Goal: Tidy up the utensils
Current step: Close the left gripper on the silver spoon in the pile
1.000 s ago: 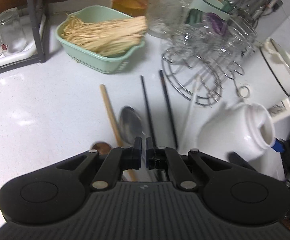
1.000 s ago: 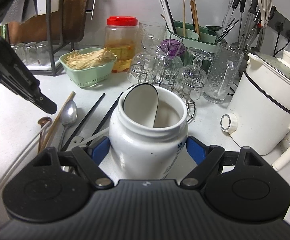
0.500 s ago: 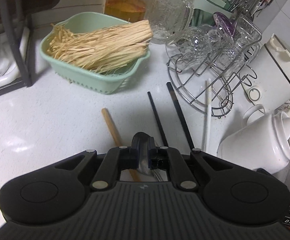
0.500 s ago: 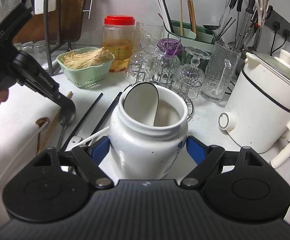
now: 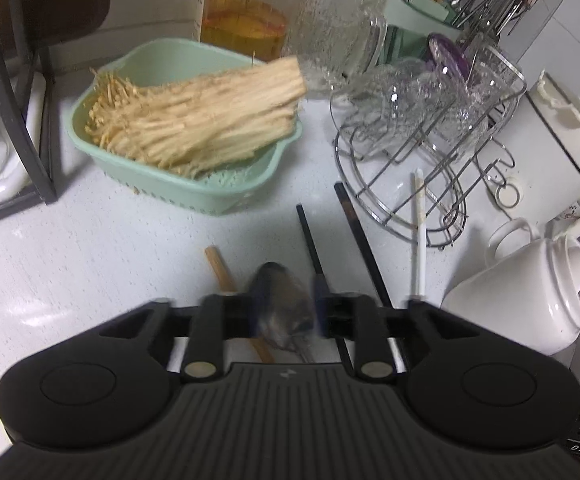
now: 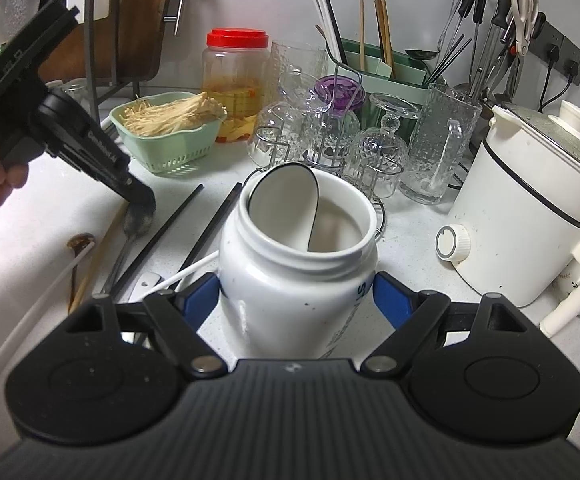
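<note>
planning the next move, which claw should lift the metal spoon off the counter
Left. The left claw is already down over the spoon, its fingers straddling the bowl. The right claw is busy: it is shut on the white jar, which it holds ready for utensils.

Both wrist views low, sharing the countertop (image 5: 90, 256).

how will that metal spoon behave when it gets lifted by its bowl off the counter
The metal spoon looks rigid, so it should not flex. Its bowl is smooth and curved, so it may slip or pivot between the left hand-held gripper fingers, which straddle it. The long handle lies toward the white jar side and would probably droop, swinging near the black chopsticks.
</note>
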`<state>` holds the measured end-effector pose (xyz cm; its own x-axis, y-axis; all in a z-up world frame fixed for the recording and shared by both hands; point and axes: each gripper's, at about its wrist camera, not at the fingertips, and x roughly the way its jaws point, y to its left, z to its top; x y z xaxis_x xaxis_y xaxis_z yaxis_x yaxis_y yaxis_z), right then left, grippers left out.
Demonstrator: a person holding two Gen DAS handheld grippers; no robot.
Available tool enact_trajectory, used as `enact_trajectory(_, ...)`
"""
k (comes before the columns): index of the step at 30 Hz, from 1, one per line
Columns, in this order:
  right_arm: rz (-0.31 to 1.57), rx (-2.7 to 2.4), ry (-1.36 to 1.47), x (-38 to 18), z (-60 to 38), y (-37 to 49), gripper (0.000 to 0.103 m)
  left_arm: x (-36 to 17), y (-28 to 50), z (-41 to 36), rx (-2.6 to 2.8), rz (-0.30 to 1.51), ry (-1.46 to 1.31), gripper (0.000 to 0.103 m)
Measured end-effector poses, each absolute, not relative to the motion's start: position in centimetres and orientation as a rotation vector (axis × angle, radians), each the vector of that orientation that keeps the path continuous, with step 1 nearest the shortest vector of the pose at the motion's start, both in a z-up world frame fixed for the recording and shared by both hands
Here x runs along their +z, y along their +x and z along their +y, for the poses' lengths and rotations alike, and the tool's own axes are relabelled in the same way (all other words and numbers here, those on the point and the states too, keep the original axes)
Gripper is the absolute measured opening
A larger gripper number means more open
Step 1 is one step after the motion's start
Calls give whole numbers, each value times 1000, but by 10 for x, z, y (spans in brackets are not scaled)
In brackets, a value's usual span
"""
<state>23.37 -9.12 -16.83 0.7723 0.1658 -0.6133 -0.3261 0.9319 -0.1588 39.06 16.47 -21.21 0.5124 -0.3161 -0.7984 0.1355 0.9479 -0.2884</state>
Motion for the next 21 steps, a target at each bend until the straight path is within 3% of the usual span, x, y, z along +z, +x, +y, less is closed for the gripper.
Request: enact_trajectory(21,639,271,-272,-169,-91,235,86,-220,409,163,-301,1008,-116,42)
